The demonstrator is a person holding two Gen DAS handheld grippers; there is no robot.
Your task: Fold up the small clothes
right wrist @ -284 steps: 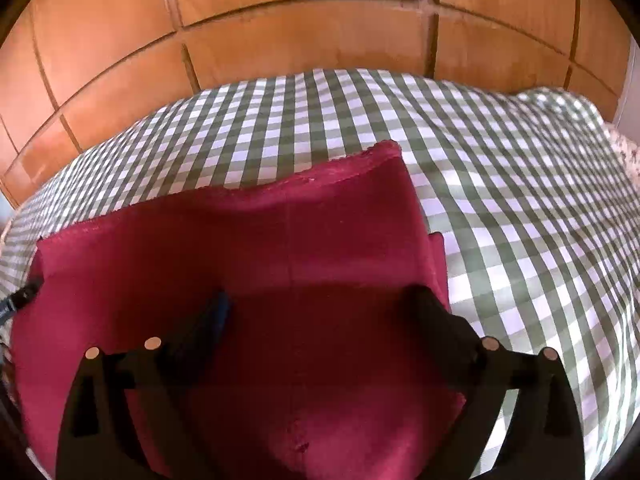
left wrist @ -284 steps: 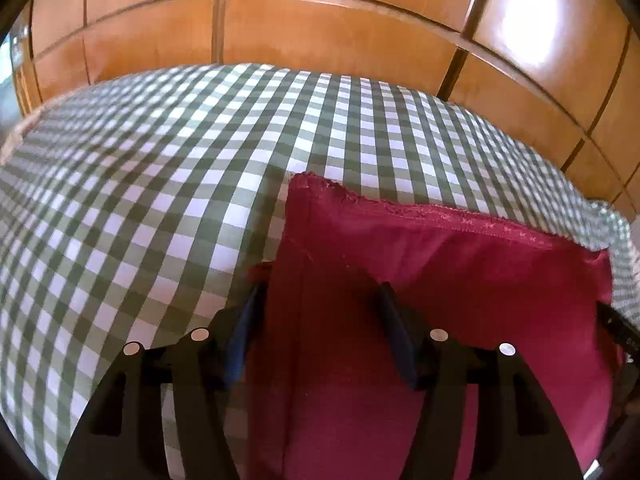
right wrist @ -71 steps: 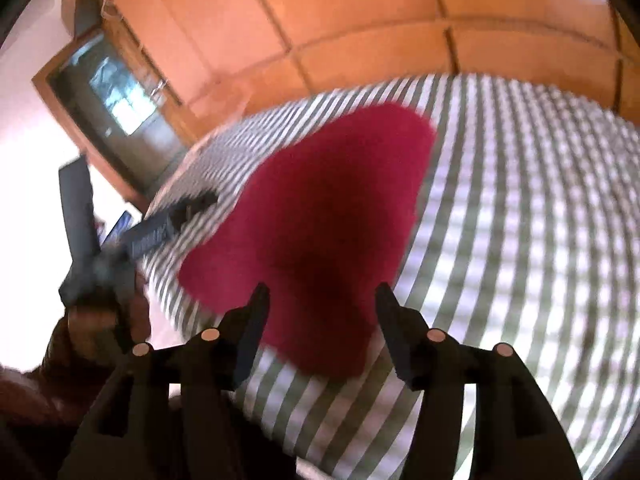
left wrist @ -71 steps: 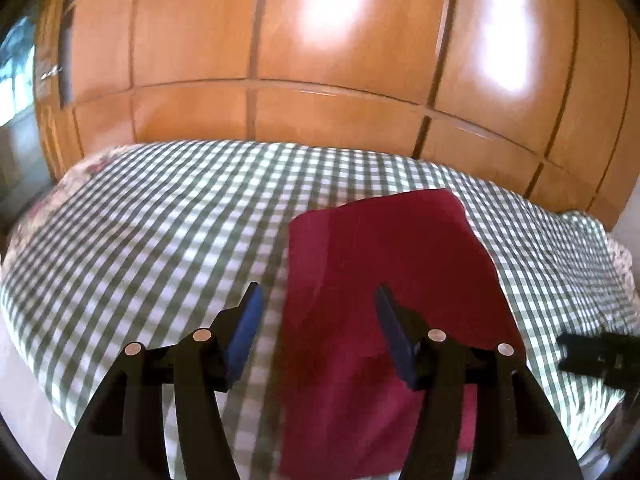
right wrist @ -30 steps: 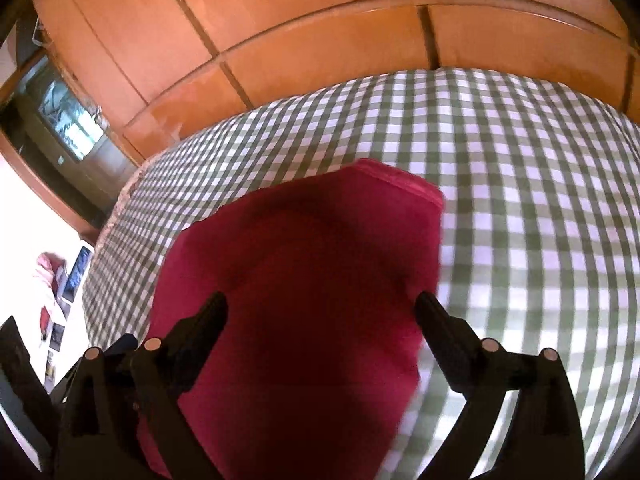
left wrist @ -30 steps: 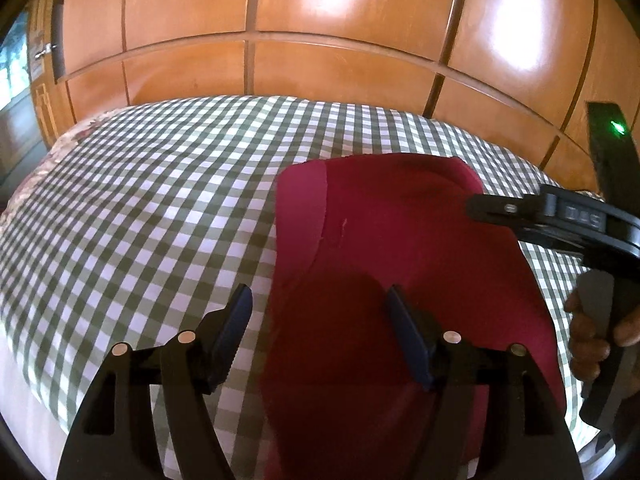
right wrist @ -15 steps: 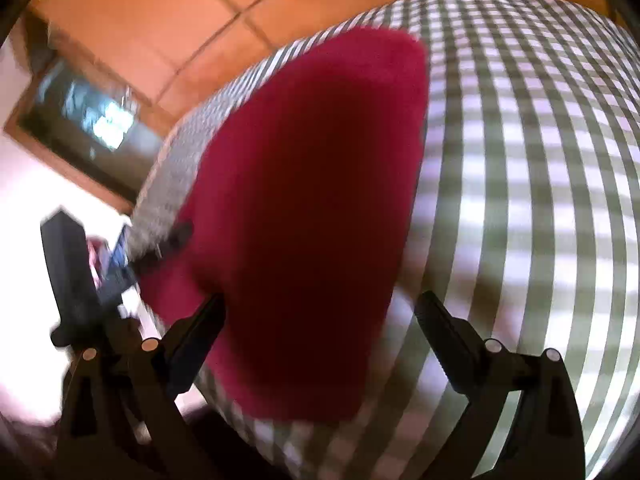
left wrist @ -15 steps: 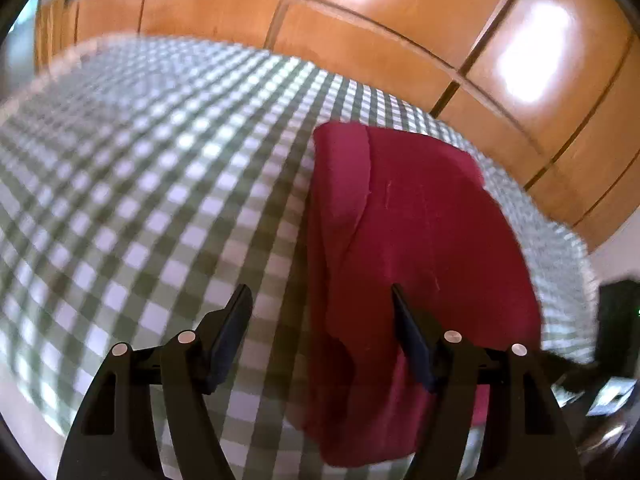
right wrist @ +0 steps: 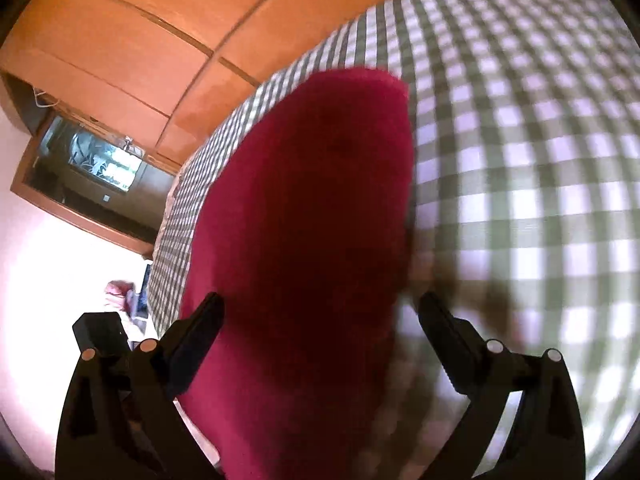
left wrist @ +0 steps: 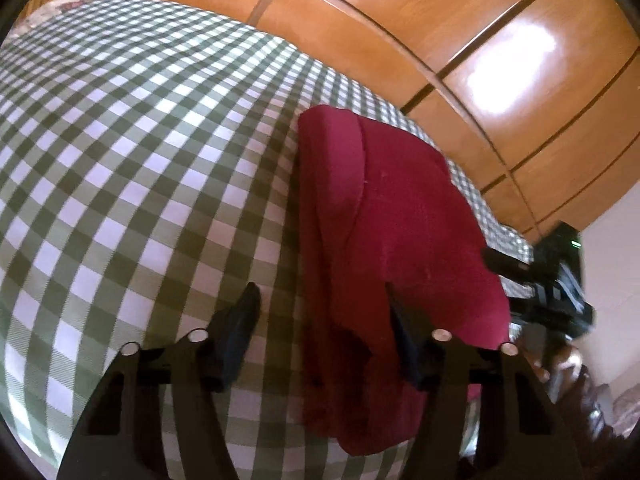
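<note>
Bedroom, glossy orange-brown wooden wardrobe panels (left wrist: 400, 20) behind a bed under a green-and-white checked cotton sheet (left wrist: 140, 160), which serves as the folding surface. The dark red fabric garment (left wrist: 400, 220), folded into a long strip, lies flat on the sheet with its near end at the sheet's near edge and its far end toward the panels; a narrower under-layer shows along its left side. Left gripper (left wrist: 320, 320) straddles the garment's near left edge, jaws closing, cloth between them but not yet pinched, likely set to lift that end. Right gripper (right wrist: 320, 328) hovers over the garment's near right side, jaws spread wide, nothing held; view blurred. Likely both take near corners to fold toward the panels. Plenty of bare sheet left and right of the garment; the near edge drops off.
</note>
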